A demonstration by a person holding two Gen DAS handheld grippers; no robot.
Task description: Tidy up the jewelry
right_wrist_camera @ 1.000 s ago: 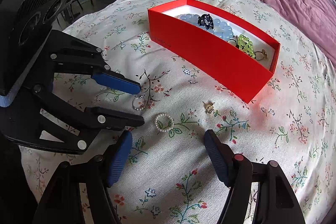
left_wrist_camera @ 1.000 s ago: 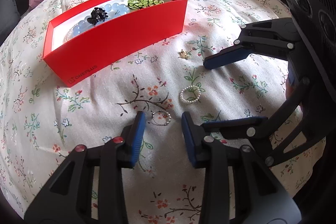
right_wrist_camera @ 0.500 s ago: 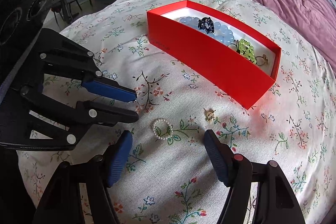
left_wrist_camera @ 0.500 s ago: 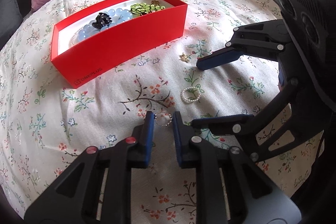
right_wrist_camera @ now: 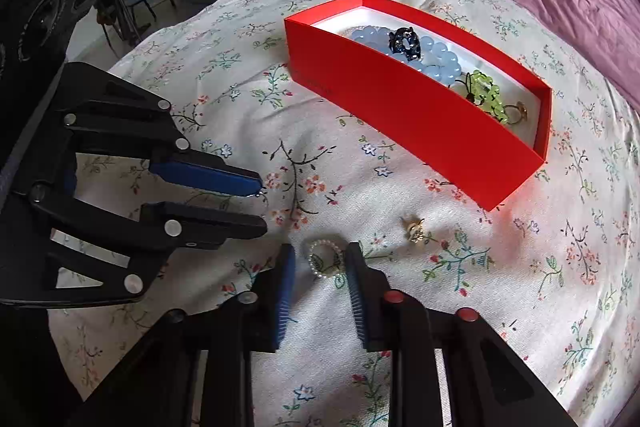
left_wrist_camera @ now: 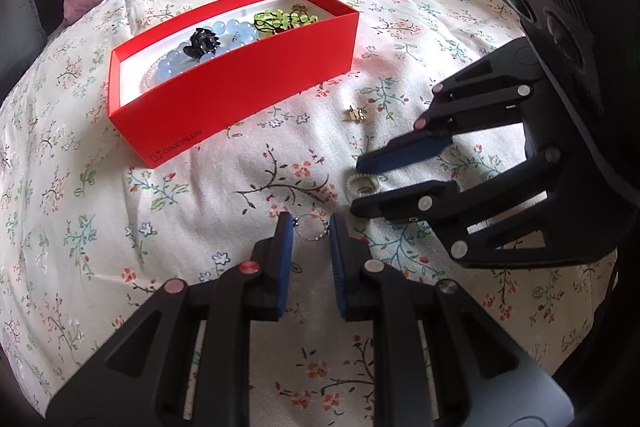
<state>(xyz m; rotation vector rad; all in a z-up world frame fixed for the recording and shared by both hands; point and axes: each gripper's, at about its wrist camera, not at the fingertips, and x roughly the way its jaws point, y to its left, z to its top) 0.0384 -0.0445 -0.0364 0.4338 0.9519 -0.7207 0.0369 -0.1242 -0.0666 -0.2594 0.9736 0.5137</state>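
Two small rings sit between two pairs of jaws, with the red box beyond them.

The left gripper (left_wrist_camera: 311,227) has its jaws narrow around the thin silver ring (left_wrist_camera: 311,227) on the flowered bedspread (left_wrist_camera: 100,227), the pads touching or almost touching its sides. The right gripper (right_wrist_camera: 320,261) is closing on the pearl ring (right_wrist_camera: 325,259), which lies between its pads. The red box (right_wrist_camera: 420,115) lies further up the bedspread from both; its long side faces the grippers, so each ring must go up and forward over that wall. The right gripper seems nearer to it.
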